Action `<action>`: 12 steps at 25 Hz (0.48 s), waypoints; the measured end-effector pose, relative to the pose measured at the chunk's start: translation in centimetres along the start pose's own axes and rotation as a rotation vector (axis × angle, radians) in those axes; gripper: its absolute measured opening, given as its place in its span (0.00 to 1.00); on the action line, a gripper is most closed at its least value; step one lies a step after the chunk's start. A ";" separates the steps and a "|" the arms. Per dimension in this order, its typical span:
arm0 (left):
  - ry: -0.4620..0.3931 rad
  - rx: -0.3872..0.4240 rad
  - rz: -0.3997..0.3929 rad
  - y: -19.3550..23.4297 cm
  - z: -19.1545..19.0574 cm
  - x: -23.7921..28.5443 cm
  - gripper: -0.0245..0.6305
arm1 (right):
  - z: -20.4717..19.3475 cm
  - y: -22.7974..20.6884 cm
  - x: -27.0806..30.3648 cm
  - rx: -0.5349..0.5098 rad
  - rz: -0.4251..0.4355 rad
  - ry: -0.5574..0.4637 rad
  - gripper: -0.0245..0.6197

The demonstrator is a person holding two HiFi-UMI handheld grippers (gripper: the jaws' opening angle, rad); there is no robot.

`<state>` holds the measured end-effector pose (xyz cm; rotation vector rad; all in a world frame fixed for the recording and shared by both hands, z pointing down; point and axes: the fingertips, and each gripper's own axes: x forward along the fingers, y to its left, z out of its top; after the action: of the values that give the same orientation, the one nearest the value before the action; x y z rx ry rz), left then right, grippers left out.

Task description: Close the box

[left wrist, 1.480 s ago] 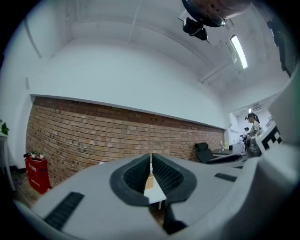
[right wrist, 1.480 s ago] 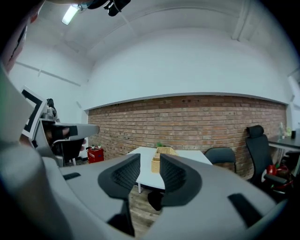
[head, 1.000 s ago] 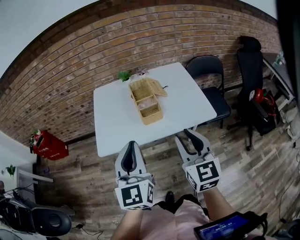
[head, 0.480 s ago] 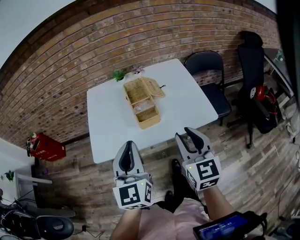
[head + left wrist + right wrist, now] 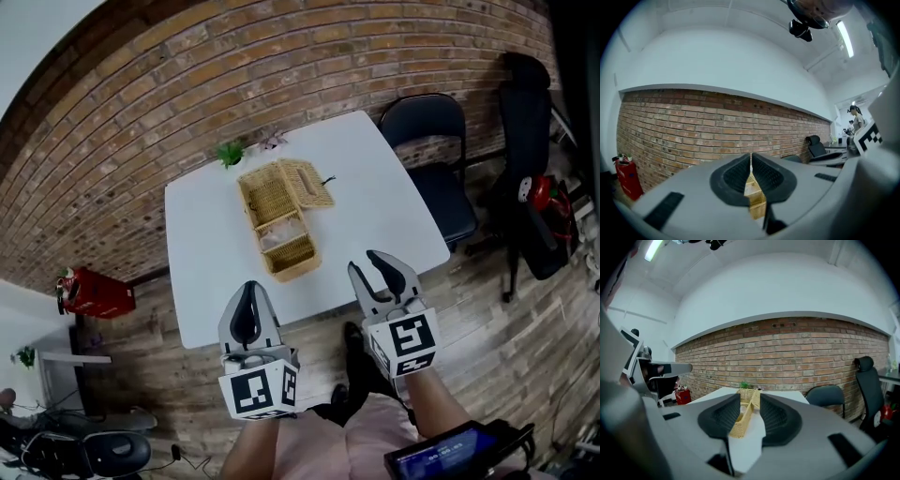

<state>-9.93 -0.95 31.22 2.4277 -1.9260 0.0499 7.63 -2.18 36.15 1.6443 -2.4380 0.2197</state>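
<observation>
Two grippers hover short of the wicker box [image 5: 281, 223], its long axis 12-to-6: at 1 o'clock from the left gripper [image 5: 248, 289], jaws pressed together, and 10 o'clock from the right gripper [image 5: 373, 266], jaws spread and empty, seemingly the nearer.

The pressed-together fingers [image 5: 733, 180] of the left gripper [image 5: 751, 161] are hiding most of the wicker box [image 5: 755, 199]; only a sliver is showing between them. The right gripper [image 5: 750, 401] is covering the box's flanks with its parted fingers [image 5: 777, 420]. In the head view, the pale contents [image 5: 278, 234] are showing too small to identify.
</observation>
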 end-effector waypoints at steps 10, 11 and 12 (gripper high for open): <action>-0.005 0.025 0.080 0.1 1.7 7.7 0.07 | 2.1 -5.3 7.5 -0.010 0.063 -0.001 0.25; -0.007 0.027 0.087 0.1 1.9 8.2 0.07 | 2.4 -5.6 8.0 -0.011 0.069 -0.004 0.25; -0.009 0.029 0.094 0.2 2.1 8.7 0.07 | 2.6 -5.9 8.5 -0.011 0.075 -0.007 0.25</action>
<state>-8.15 -9.51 29.56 2.3576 -2.0572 0.0705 9.75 -12.66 35.73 1.5537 -2.5040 0.2108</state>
